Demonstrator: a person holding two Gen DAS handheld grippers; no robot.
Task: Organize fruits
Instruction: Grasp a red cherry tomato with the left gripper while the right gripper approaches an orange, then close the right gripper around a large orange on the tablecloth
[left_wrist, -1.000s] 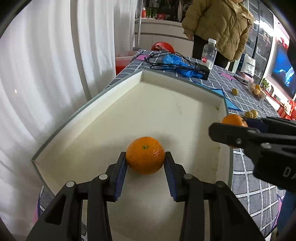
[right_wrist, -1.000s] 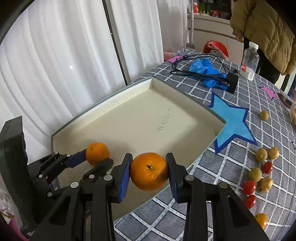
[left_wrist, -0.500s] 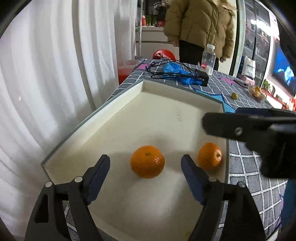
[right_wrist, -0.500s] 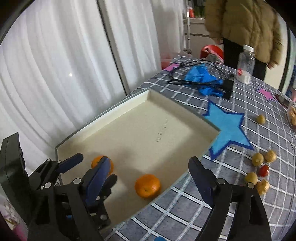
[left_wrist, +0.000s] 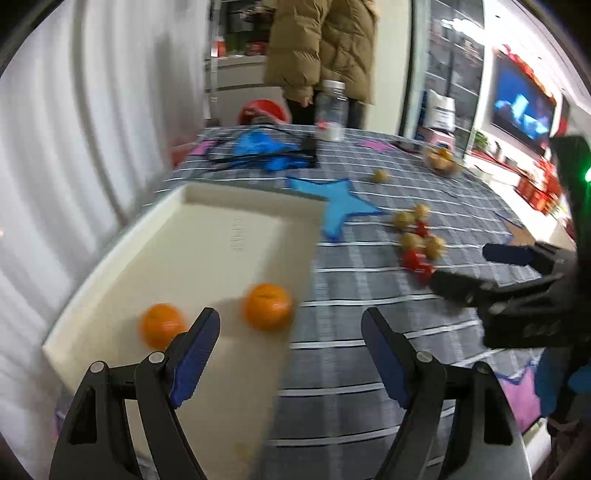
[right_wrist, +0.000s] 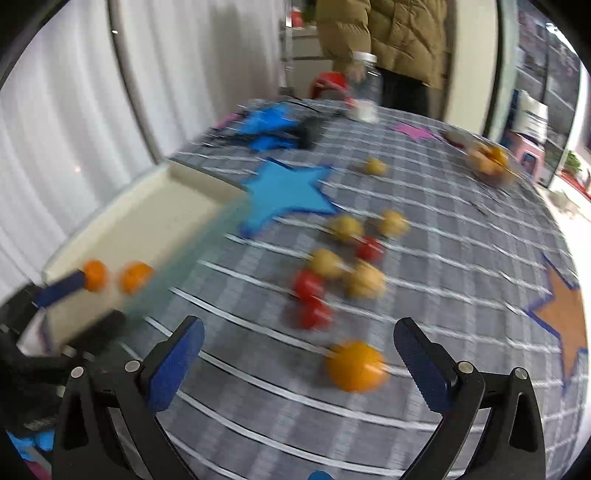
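Two oranges (left_wrist: 161, 325) (left_wrist: 267, 306) lie in the cream tray (left_wrist: 229, 210) near its front edge; they also show in the right wrist view (right_wrist: 95, 275) (right_wrist: 135, 276). My left gripper (left_wrist: 291, 354) is open and empty, above the tray's front right corner. My right gripper (right_wrist: 299, 365) is open and empty over the checked cloth, with a third orange (right_wrist: 355, 366) lying just ahead between its fingers. Small red tomatoes (right_wrist: 308, 285) and yellow-brown fruits (right_wrist: 364, 282) lie loose on the cloth beyond it.
A blue star (right_wrist: 286, 192) lies on the grey checked tablecloth (right_wrist: 461, 258) beside the tray. Blue cloth and black cables (left_wrist: 266, 151), a water bottle (left_wrist: 332, 110) and a fruit bowl (right_wrist: 489, 162) stand at the far end. A person (left_wrist: 321, 55) stands behind the table.
Both grippers let go of their oranges, which now lie in the tray. Both grippers have swung right, away from the tray; the right one is now over the loose fruit on the cloth.
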